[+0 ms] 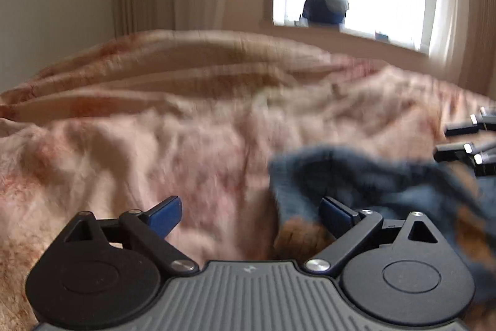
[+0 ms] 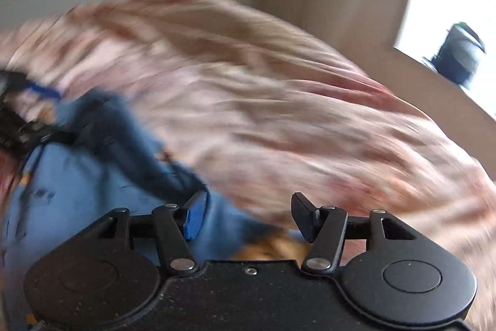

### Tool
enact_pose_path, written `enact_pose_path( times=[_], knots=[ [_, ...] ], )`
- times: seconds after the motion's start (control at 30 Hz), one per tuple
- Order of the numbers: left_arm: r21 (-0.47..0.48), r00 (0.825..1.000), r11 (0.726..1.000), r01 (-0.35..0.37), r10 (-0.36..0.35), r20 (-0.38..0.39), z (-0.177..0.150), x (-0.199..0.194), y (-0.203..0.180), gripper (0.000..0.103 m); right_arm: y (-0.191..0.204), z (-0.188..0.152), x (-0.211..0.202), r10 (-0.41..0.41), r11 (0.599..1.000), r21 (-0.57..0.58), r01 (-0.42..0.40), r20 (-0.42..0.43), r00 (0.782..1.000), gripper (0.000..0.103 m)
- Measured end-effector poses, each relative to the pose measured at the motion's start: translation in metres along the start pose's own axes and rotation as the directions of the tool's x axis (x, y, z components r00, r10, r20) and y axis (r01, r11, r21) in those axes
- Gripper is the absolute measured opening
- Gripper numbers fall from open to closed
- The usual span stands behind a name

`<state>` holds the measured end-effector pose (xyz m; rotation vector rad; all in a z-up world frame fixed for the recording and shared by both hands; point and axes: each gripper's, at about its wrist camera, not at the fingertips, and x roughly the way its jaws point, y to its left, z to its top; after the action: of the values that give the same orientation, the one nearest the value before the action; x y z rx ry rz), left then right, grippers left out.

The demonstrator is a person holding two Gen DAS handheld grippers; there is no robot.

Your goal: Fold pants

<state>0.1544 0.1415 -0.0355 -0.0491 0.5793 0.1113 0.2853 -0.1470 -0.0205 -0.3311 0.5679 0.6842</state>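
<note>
The blue pants (image 1: 372,176) lie crumpled on a pink patterned bedspread (image 1: 155,129), at the lower right of the left wrist view. My left gripper (image 1: 251,214) is open wide, with only bedspread between its fingers; the pants' edge lies by its right finger (image 1: 336,213). In the blurred right wrist view the pants (image 2: 93,182) fill the lower left. My right gripper (image 2: 251,216) is open, its left finger (image 2: 197,216) over the blue cloth with nothing pinched. Each gripper shows at the edge of the other's view: the right one (image 1: 465,141), the left one (image 2: 18,120).
The bedspread (image 2: 279,114) is heaped in thick folds toward the back. Behind the bed is a bright window with a dark backpack (image 1: 325,2) on its sill, and curtains and a pale wall to the left. An orange-brown patch (image 1: 294,234) shows under the pants' edge.
</note>
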Motion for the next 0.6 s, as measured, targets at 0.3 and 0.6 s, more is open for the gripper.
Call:
enact_pose_path(
  times=[0.3,0.6],
  knots=[
    [0.174,0.992,0.980,-0.100,0.111,-0.058,-0.013,0.016,-0.024,0.103,0.039,-0.062,-0.057,-0.044,0.997,-0.060,0.038,-0.092,0.995,0.077],
    [0.278,0.998,0.959,-0.048,0.038,0.042,0.028,-0.008,-0.096,0.103,0.001,-0.111,-0.153,-0.254,0.953,0.172,0.248,0.012,0.967,0.092]
  ],
)
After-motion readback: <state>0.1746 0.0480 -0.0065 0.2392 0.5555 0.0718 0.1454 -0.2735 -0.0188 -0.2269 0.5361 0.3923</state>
